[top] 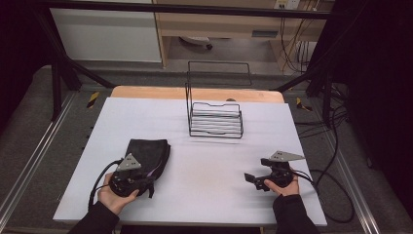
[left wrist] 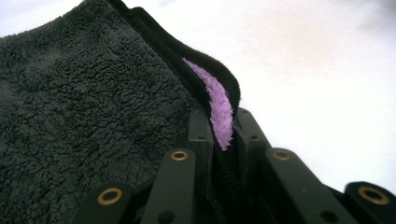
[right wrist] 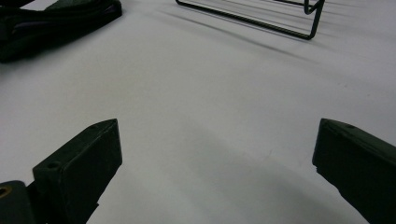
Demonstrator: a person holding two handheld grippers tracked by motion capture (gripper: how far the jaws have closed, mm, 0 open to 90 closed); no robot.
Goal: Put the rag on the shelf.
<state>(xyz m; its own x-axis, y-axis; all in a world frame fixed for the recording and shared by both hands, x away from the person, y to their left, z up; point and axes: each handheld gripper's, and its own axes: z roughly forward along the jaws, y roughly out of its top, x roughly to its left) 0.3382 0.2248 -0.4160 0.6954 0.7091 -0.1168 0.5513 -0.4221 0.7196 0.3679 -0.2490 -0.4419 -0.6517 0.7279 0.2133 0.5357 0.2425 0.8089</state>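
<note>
Left gripper [left wrist: 223,140]: jaws clamped on cloth [top: 146,155] edge, purple lining pinched between pads, giving purchase to drag or lift. Cloth lies folded at table [top: 204,195] front-left. Right gripper [right wrist: 217,172]: jaws wide apart, nothing between, parked front-right. Wire rack [top: 215,119] stands behind, well apart.

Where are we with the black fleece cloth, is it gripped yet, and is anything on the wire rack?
Done: the left gripper is shut on the edge of the folded black fleece cloth, pinching its purple lining. In hand: the cloth lies on the white table, at its near-left part. Left: the wire rack holds nothing, and the right gripper waits open above bare table, probably yet to join in.
</note>
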